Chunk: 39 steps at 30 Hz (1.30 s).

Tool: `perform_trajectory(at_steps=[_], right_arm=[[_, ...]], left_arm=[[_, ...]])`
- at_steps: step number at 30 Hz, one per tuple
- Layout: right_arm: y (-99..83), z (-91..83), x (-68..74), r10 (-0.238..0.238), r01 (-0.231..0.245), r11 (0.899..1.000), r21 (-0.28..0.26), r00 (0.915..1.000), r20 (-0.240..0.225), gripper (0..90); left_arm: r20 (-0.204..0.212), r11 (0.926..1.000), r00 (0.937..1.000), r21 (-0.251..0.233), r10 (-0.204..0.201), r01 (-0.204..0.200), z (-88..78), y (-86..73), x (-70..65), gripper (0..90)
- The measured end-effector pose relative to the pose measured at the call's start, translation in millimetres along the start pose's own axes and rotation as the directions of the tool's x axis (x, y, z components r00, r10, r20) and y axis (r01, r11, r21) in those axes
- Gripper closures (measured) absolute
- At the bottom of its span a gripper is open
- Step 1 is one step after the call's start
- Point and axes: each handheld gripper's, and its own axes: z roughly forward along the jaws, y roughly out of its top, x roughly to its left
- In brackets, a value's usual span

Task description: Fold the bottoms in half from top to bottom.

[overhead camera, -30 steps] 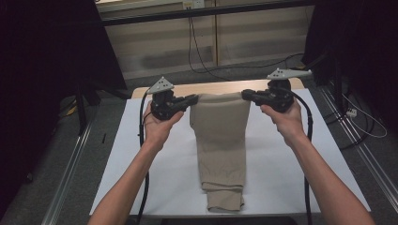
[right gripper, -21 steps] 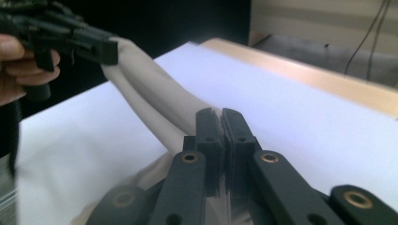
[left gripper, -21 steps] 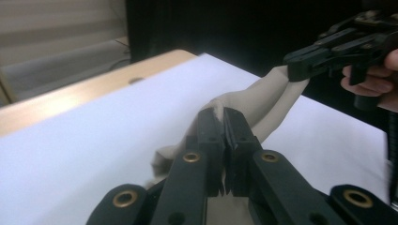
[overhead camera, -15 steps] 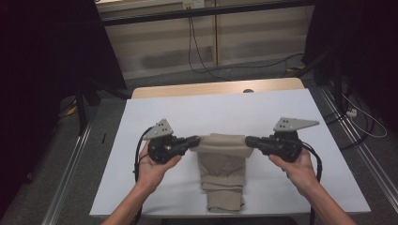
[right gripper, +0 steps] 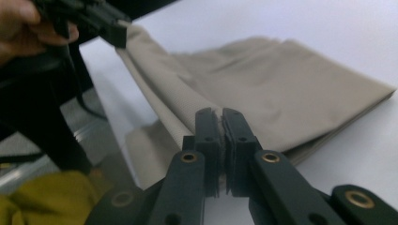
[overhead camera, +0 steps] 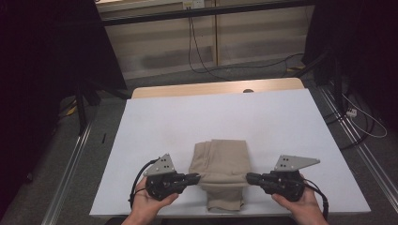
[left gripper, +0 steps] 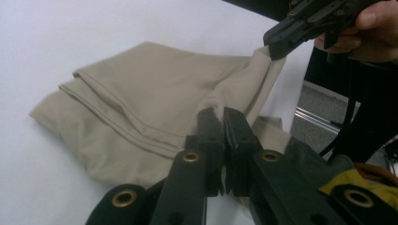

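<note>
Both grippers, left (overhead camera: pixel 195 178) and right (overhead camera: pixel 251 177), clamped on the trousers' (overhead camera: pixel 224 161) far end. I've carried it from the table's (overhead camera: pixel 281 117) far side down over the near end: fold made, release next.

Your left gripper (overhead camera: pixel 196 177) and right gripper (overhead camera: pixel 250 177) sit at the near edge of the table (overhead camera: pixel 291 122), the folded cloth (overhead camera: pixel 223 164) between them. Beyond the cloth and to either side, bare white surface to pass over
</note>
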Motion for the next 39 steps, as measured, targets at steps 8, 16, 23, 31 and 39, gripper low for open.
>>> perform_trajectory(at_steps=[8,16,23,31,39], right_arm=[[-18.6,3.8,8.8,-0.022,0.021,0.997,0.078,0.9997,0.007,85.3],[-30.4,1.7,12.7,0.023,-0.021,0.995,0.095,0.9995,-0.021,63.0],[-25.6,0.9,4.7,0.031,-0.032,0.999,0.015,0.9955,0.089,35.9],[-19.9,-4.4,-9.2,0.009,0.001,0.999,-0.042,0.9744,0.225,22.5],[-24.2,-20.1,-21.5,0.076,-0.037,0.992,-0.122,0.9387,0.336,16.6]], left_arm=[[0.042,0.9971,0.9991,0.076,-0.006,0.003,8.4,-19.2,-11.0,86.7],[0.051,0.9955,0.997,0.077,-0.058,0.054,10.1,-21.6,-9.0,65.7],[-0.1,0.9986,0.9944,0.036,-0.036,0.039,6.8,-19.7,4.0,37.4],[-0.298,0.9953,0.9514,-0.078,-0.078,0.057,0.4,-15.6,41.1,11.2],[-0.345,0.9808,0.922,-0.142,-0.176,0.134,-19.5,-32.0,52.5,5.7]])
